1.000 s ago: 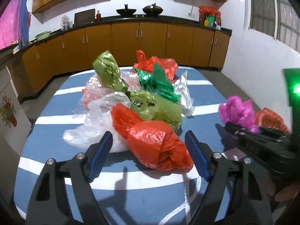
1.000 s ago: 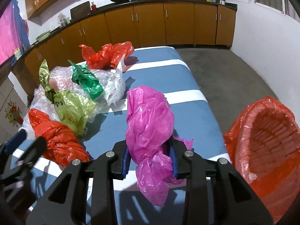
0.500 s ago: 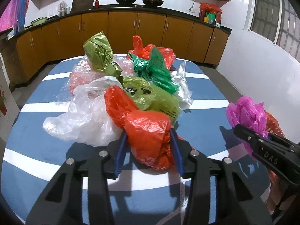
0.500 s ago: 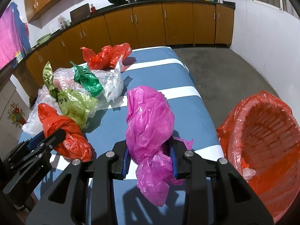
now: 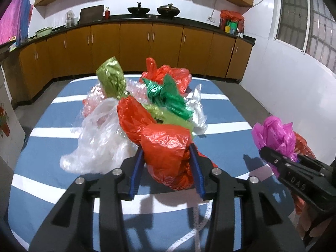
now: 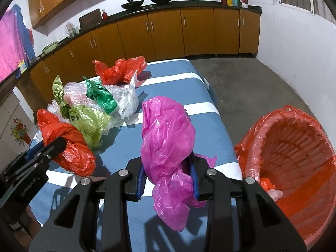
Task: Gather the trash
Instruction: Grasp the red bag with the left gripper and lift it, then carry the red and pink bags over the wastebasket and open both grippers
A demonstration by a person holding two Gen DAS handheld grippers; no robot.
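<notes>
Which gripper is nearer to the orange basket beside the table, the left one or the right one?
Right. The right gripper, holding the pink bag, is just beside the orange basket; the left gripper, gripping a red bag, is farther along the table.

Home kitchen: wooden cabinets (image 5: 134,48), dark countertop (image 5: 189,22), woks (image 5: 168,11).

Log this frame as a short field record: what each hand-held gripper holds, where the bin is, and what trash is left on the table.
left hand-held gripper: shut on red bag
right hand-held gripper: shut on pink bag
bin: red-lined basket beside the table, a few scraps inside
table: blue with white stripes
left on table: green bag, olive bag, second red bag, clear plastic
</notes>
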